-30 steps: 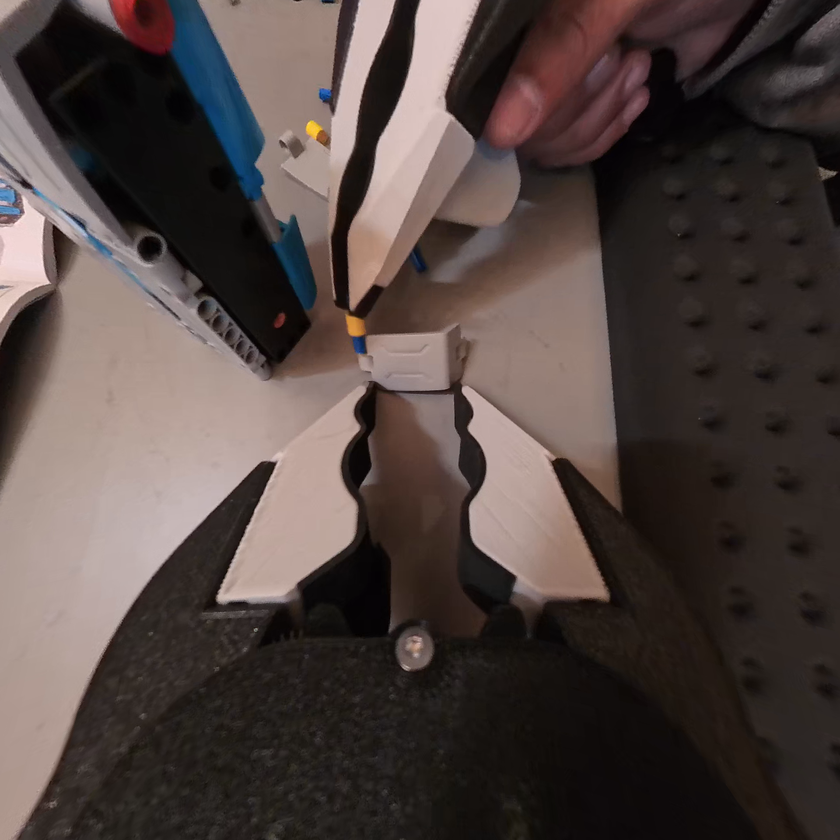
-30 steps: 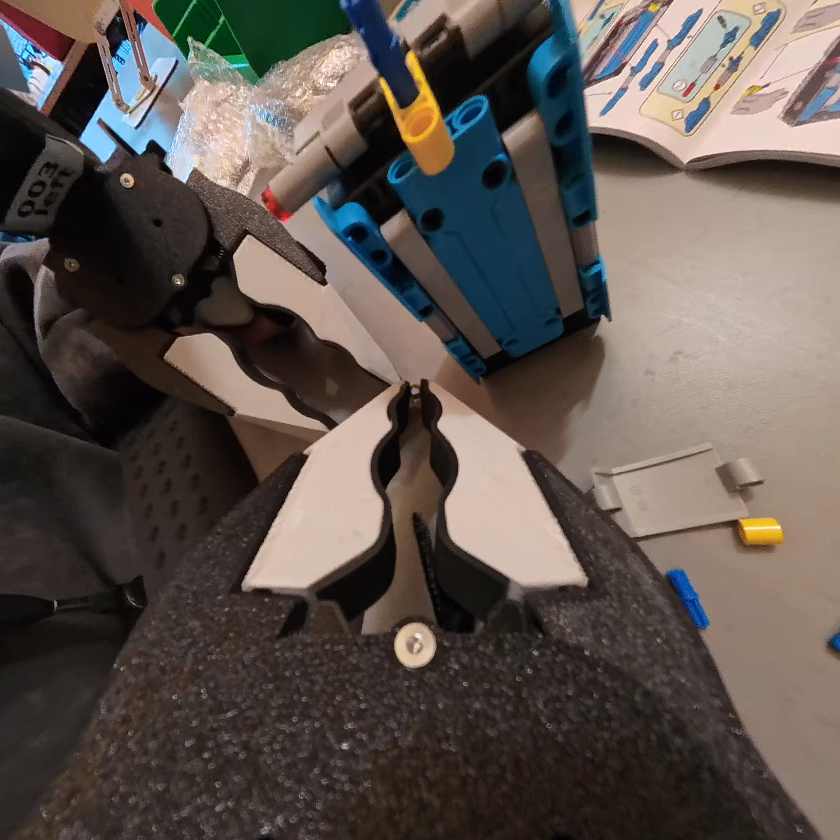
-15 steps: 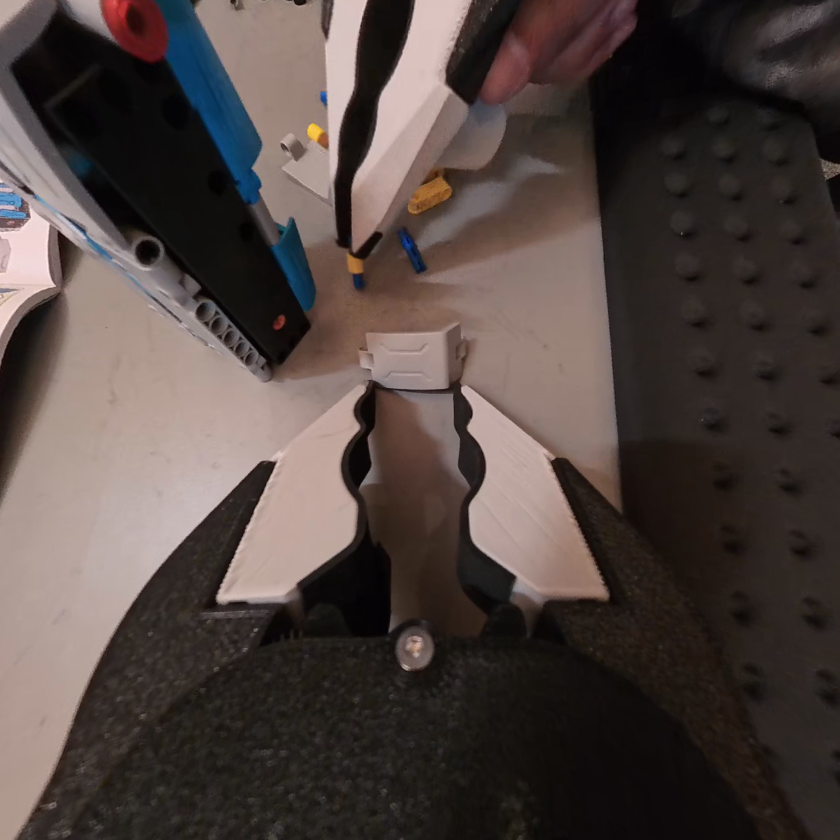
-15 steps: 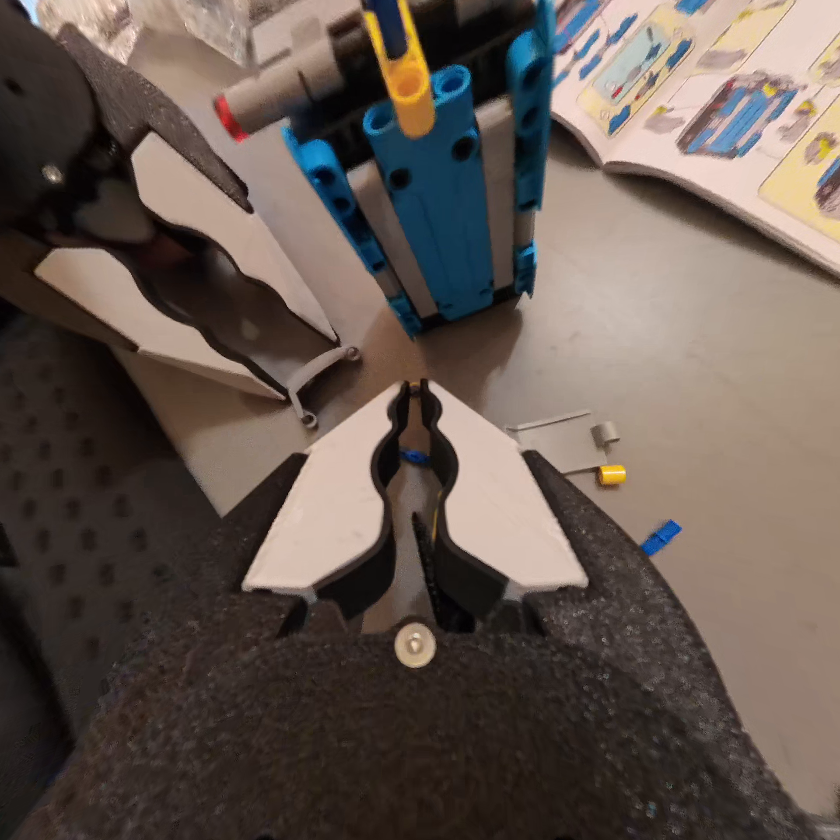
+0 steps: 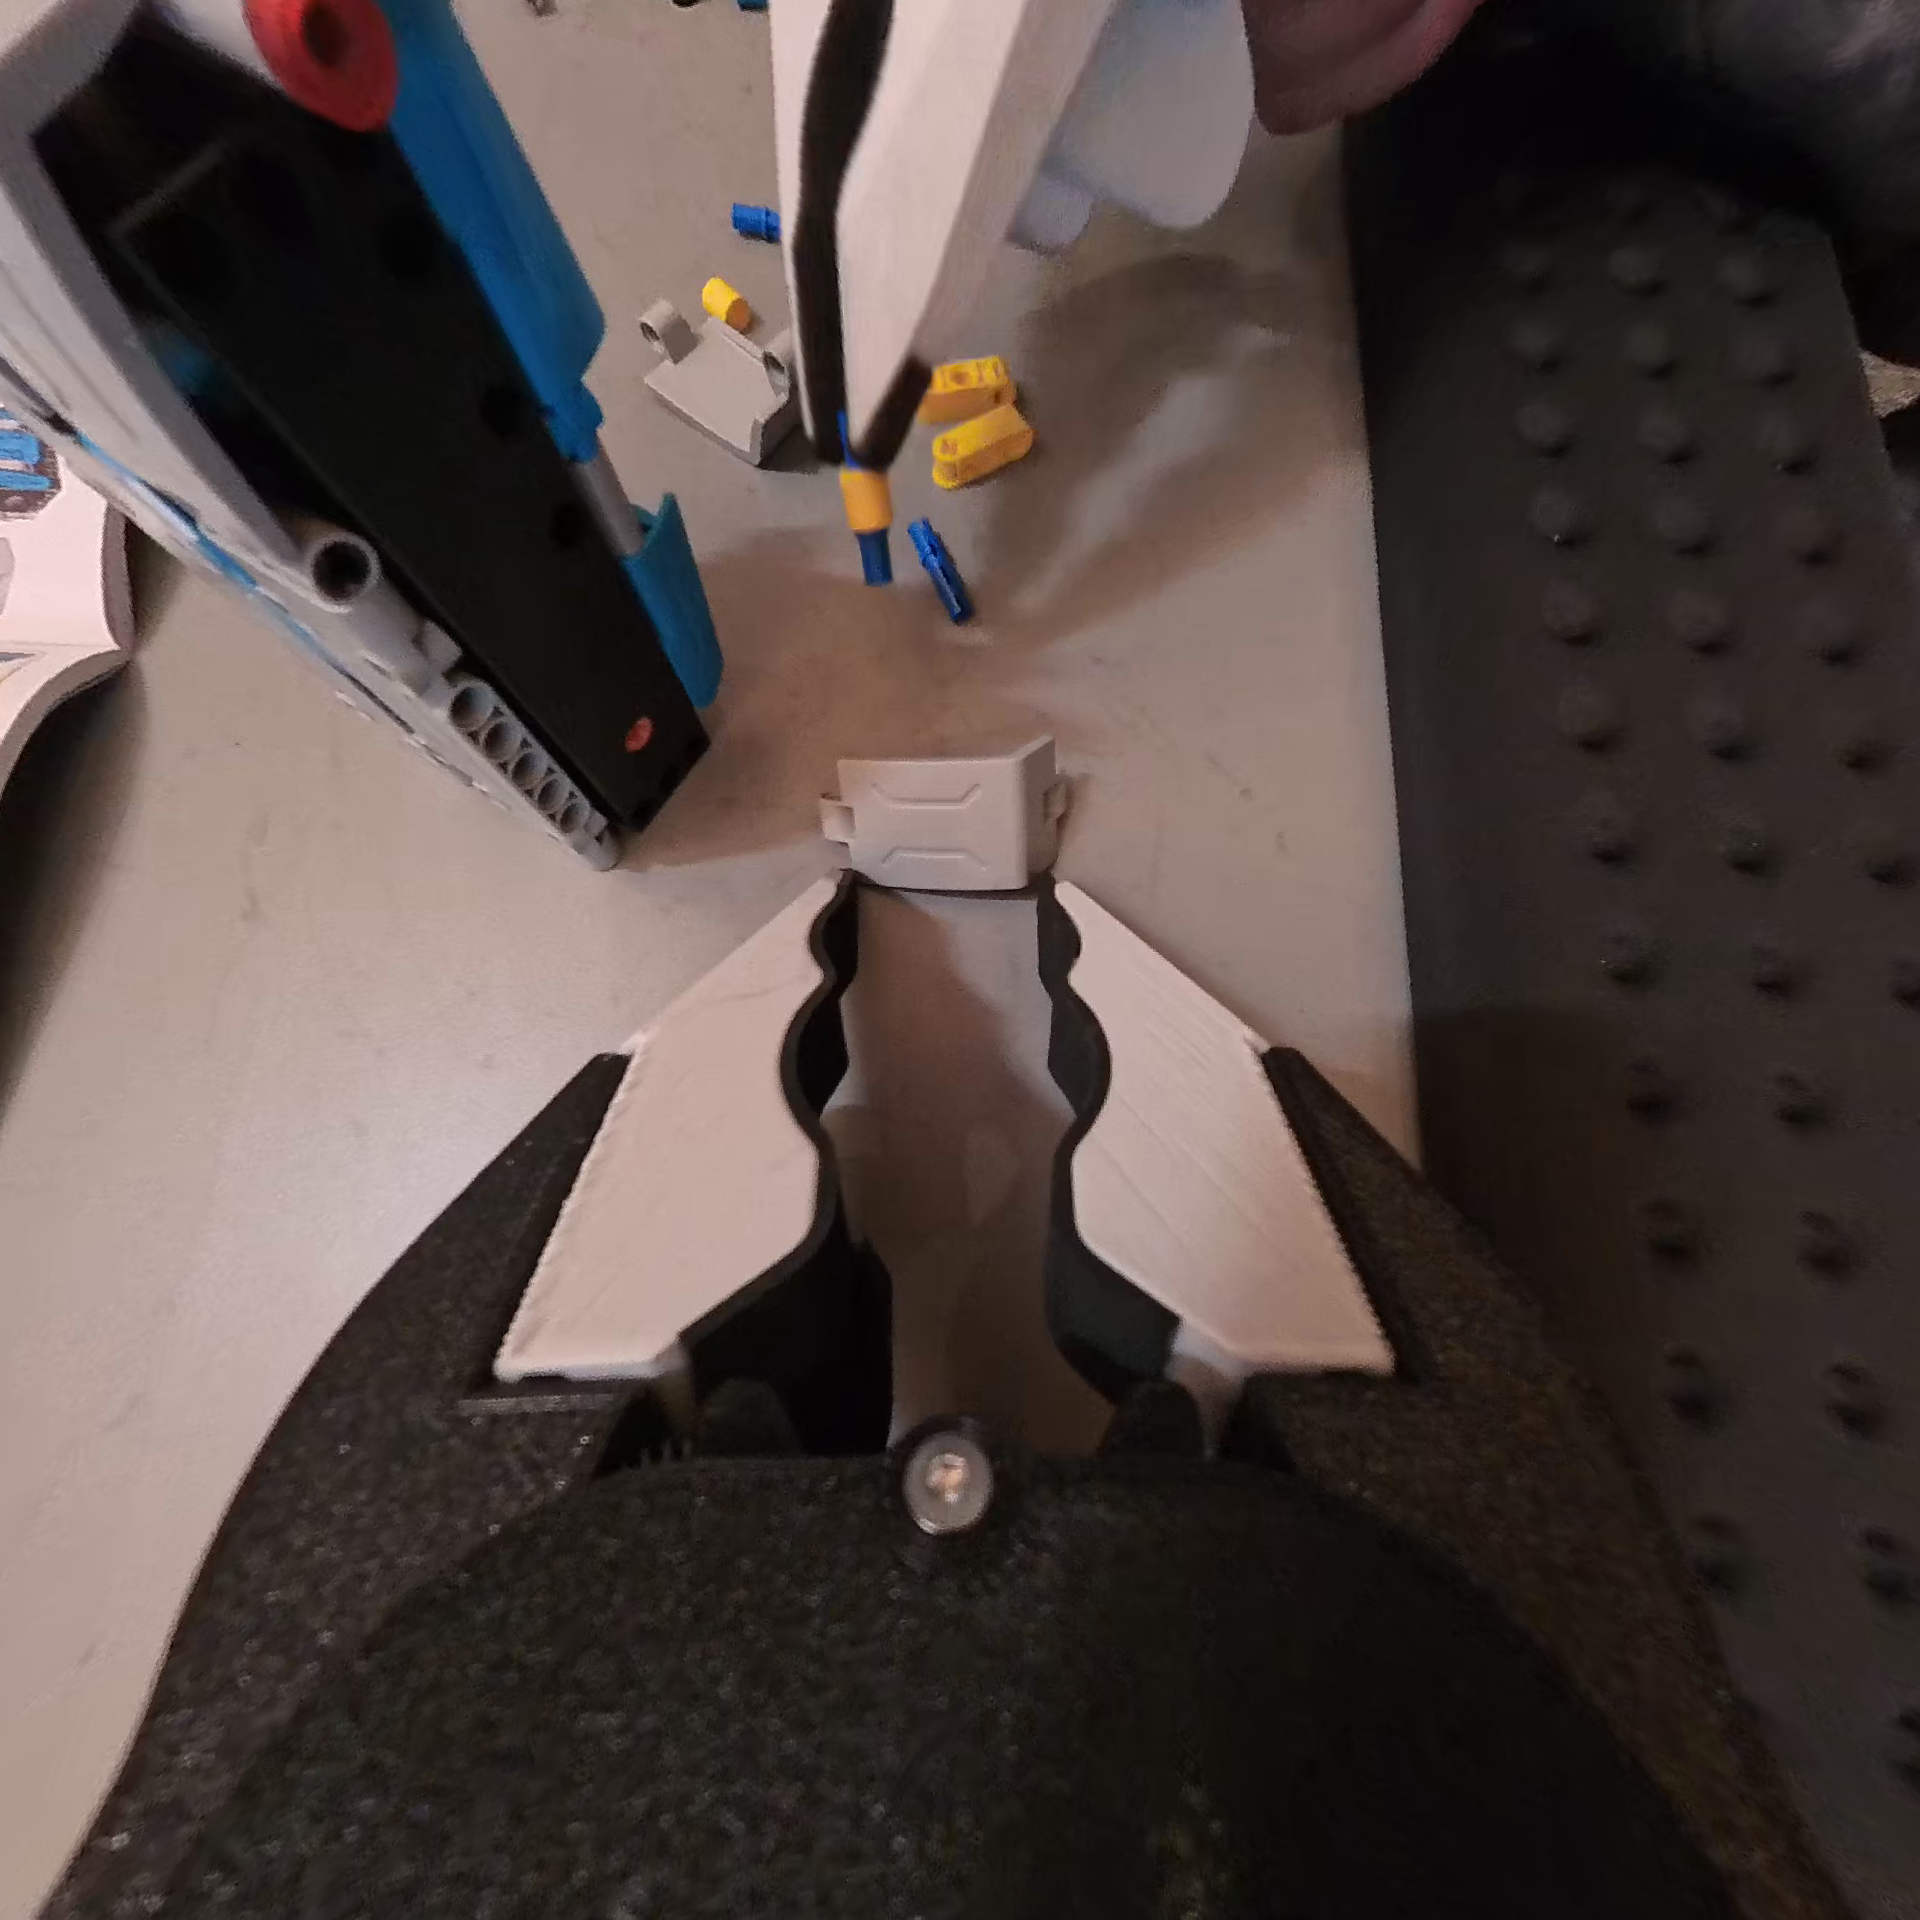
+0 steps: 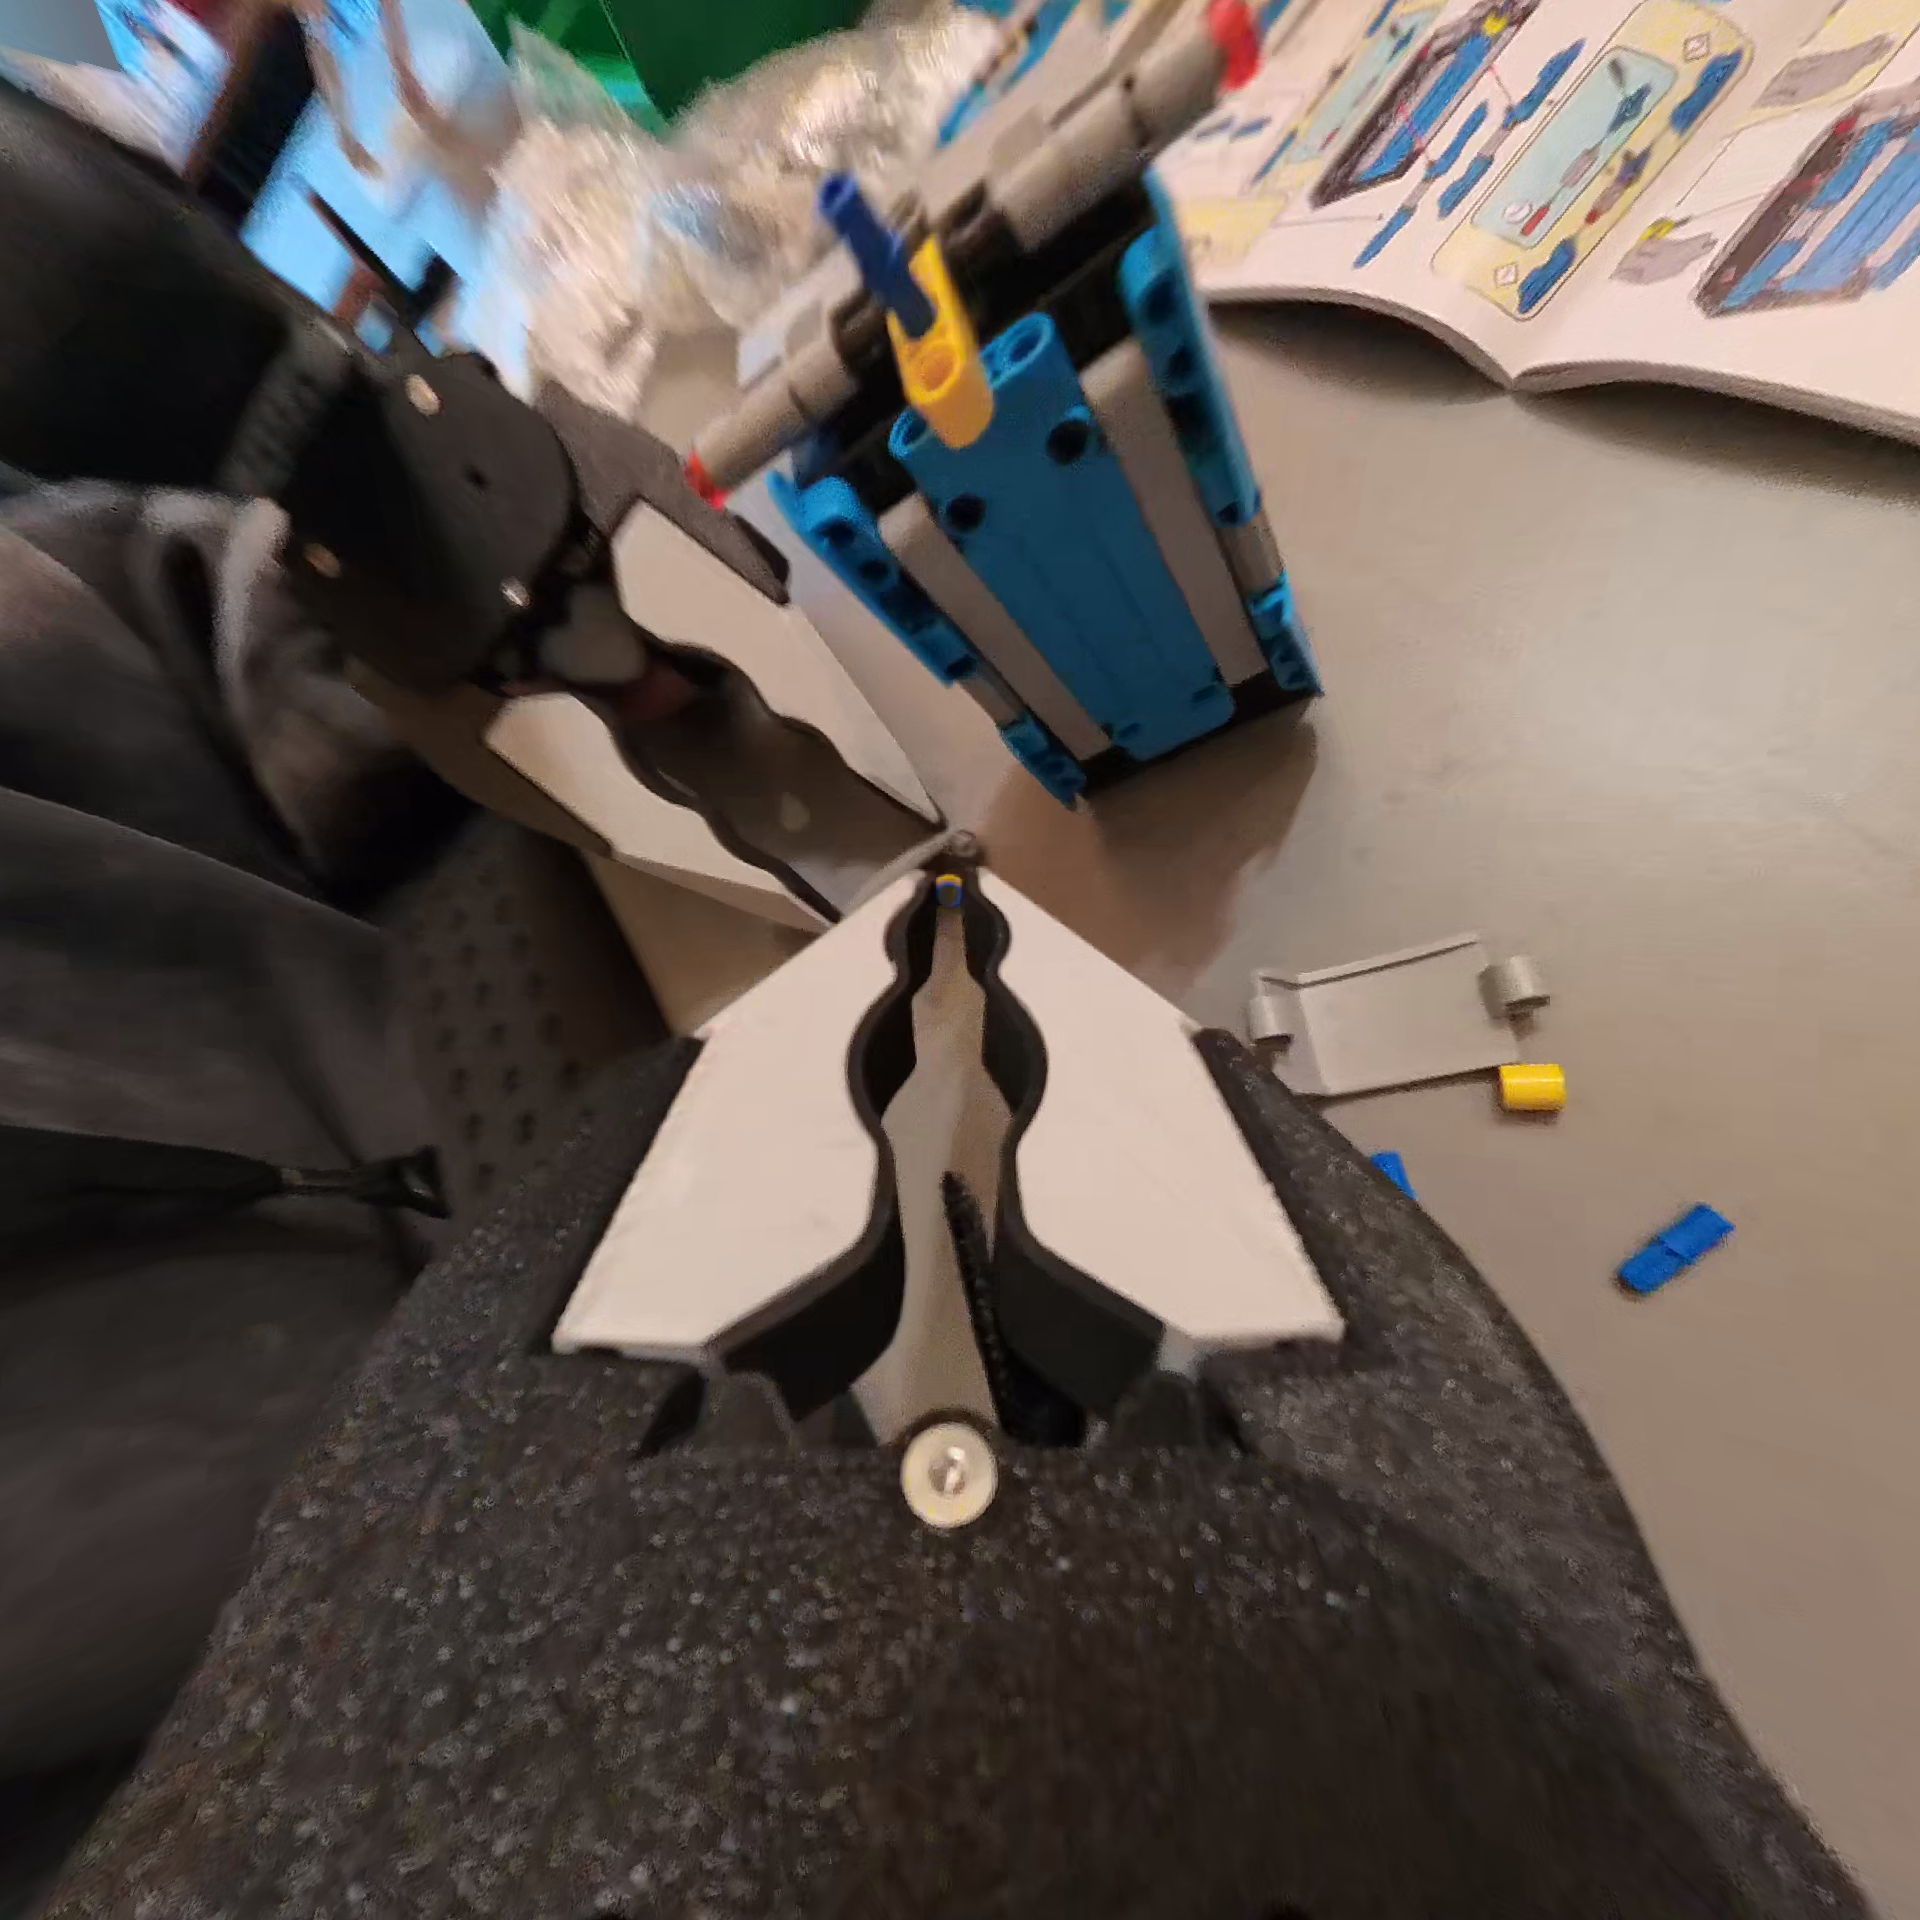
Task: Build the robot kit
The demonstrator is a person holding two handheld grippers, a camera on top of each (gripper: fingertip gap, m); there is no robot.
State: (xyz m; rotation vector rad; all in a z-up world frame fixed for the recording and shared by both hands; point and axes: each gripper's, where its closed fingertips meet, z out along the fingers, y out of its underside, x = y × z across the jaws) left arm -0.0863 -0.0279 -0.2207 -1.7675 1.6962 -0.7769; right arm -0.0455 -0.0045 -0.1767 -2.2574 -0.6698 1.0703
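Grey panel piece (image 5: 943, 826), a small ribbed building-toy part with side lugs, sits pinched between the fingertips of the left hand-held gripper (image 5: 945, 881), whose jaws stand partly apart and press on its two ends just above the pale counter (image 5: 260, 1039). From the right wrist view the same piece shows only as a thin grey edge at that gripper's tips.

Beyond it hangs the right hand-held gripper (image 5: 857, 442), its jaws pressed together on a short blue pin with a yellow sleeve (image 5: 868, 520), which points down, clear of the counter and well short of the panel. In its own view the pin shows only as a yellow-and-blue dot (image 6: 948, 886) at the fingertips.

On the counter near the pin lie a loose blue pin (image 5: 940, 571), two yellow connectors (image 5: 977, 416), a flat grey hinged plate (image 5: 717, 379), a small yellow bush (image 5: 725, 301) and another blue pin (image 5: 755, 221). A tall blue, black and grey toy assembly (image 6: 1070, 540) stands left of them, a yellow connector with a dark blue axle (image 6: 914, 312) stuck at its top and a red bush (image 5: 322, 52) on one end.

An open instruction booklet (image 6: 1558, 208) of coloured diagrams lies behind; no writing on it can be made out. A dark studded mat (image 5: 1662, 831) borders the counter's edge.
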